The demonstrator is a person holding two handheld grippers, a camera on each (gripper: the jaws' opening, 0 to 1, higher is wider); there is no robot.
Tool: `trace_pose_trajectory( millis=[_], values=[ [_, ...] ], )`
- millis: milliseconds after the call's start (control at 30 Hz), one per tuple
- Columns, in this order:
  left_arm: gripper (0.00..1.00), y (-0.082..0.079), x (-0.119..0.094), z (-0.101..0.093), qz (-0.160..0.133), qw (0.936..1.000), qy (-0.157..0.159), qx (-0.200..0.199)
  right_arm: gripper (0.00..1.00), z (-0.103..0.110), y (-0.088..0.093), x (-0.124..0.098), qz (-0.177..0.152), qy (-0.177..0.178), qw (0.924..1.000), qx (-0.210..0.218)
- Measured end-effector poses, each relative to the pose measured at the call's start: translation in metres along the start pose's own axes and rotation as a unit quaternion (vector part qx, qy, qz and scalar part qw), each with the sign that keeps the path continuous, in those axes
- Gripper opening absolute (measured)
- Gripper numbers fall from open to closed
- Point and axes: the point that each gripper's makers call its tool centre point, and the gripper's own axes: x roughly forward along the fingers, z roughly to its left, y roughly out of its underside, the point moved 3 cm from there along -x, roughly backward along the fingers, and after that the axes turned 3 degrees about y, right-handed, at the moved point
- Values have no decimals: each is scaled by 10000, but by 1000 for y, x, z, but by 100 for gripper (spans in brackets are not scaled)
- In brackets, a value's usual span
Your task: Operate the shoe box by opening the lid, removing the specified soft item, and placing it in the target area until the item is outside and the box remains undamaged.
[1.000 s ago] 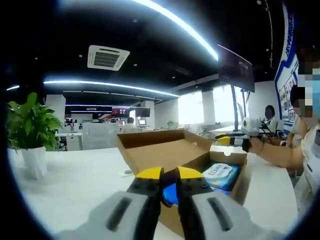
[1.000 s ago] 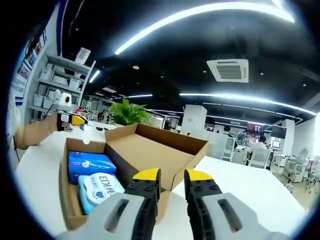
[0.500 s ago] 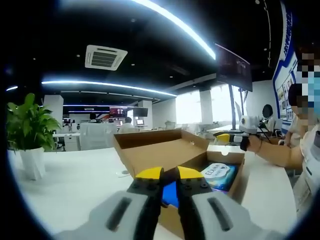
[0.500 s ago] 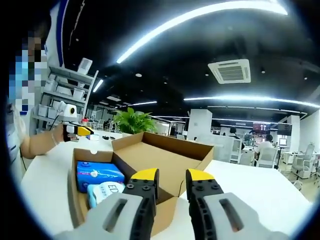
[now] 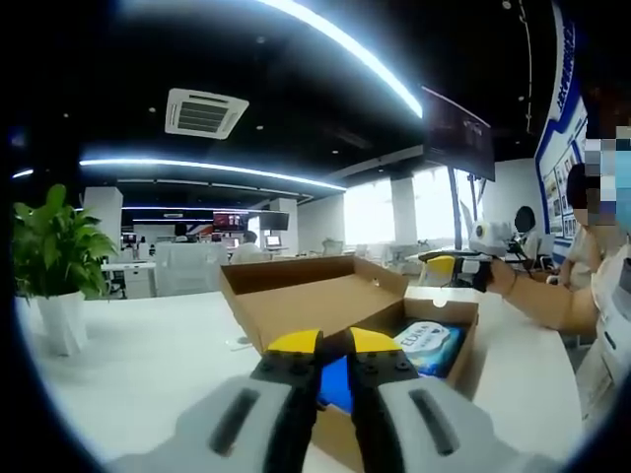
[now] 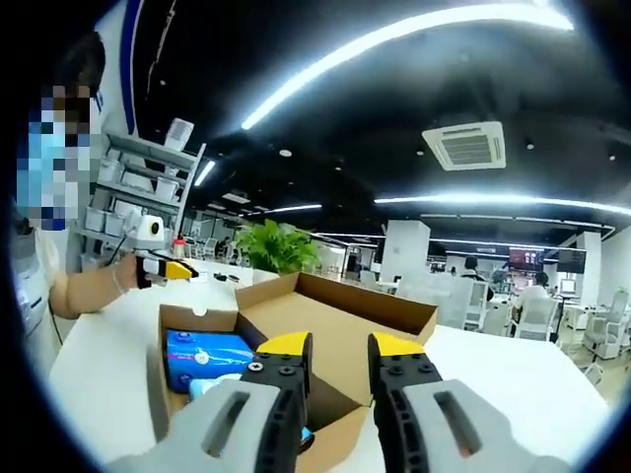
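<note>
Cardboard shoe box (image 5: 325, 301) sits lid-open on the white desk (image 5: 148, 365) at 12 o'clock of the left gripper (image 5: 333, 345), fingers nearly together and empty, soft packs (image 6: 209, 347) inside; right gripper (image 6: 338, 347) slightly parted, empty.

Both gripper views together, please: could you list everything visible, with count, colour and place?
shoe box: one, brown cardboard, lid open, on the table
table: one, white, under the box
soft packs: two, a blue one and a white-and-blue one, inside the box
potted plant: one, green in a white pot, on the table
ceiling air vent: one, white, overhead
left gripper: grey, yellow-tipped, jaws nearly together
right gripper: same colours, jaws apart
</note>
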Motion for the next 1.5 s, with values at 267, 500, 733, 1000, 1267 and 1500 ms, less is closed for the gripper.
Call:
trace_pose_trajectory(
  millis=[267,500,733,1000,1267,1500],
  values=[
    [10,-1,-1,-3,-31,10000,29,-10,22,0,-22,4,-61,-34,9999,-93],
    [10,0,-1,-4,-6,10000,53,-1,23,13,-34,9,36,-303,9989,-342],
    [10,1,0,-5,14,10000,55,-4,24,17,-33,15,293,-450,9974,-483],
    [9,2,1,-6,47,10000,76,1,29,29,-27,20,618,-784,9930,-634],
    [9,2,0,-6,62,9999,86,14,31,35,-29,25,736,-991,9897,-719],
    [9,2,1,-6,81,9999,99,-4,33,41,-25,28,937,-1168,9852,-840]
  ],
)
